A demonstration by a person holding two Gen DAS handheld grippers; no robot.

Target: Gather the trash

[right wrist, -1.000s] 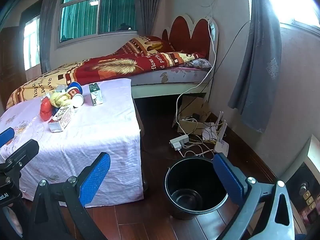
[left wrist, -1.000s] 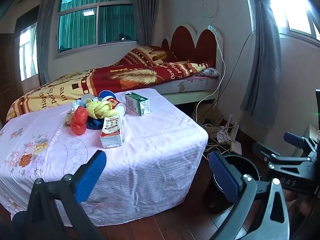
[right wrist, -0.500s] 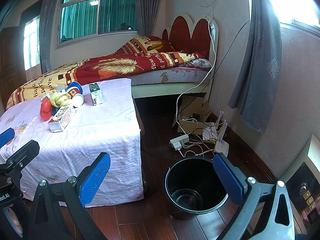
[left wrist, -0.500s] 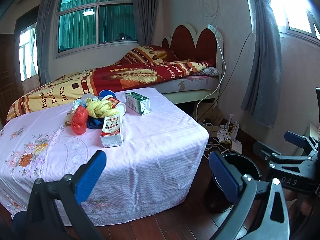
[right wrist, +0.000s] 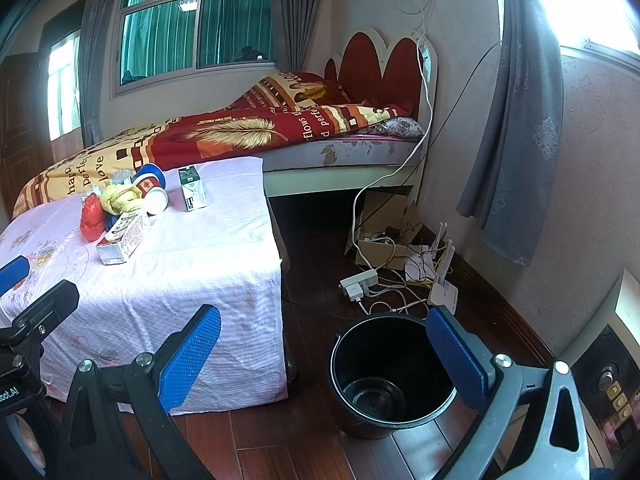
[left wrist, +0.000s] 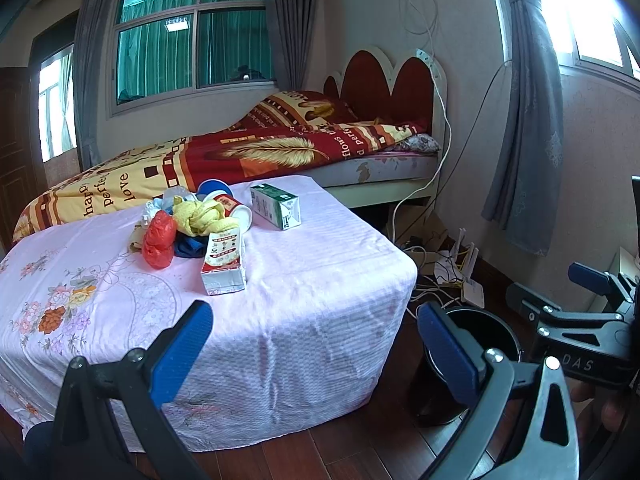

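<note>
Left wrist view: left gripper [left wrist: 316, 352] and right gripper [right wrist: 324, 354] both gape empty; trash pile [left wrist: 192, 224] sits mid-table, bucket [right wrist: 390, 376] on floor beside; best approach red-white carton [left wrist: 223, 262] first, squarely.

Trash pile [left wrist: 192, 224] on pink-clothed table [left wrist: 320, 280], well beyond wide-spread, empty left hand-held gripper [left wrist: 316, 350].

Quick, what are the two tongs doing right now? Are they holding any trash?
Left tongs: open, holding nothing, aimed at the table.
Right tongs: open, holding nothing, above the black bucket.
</note>
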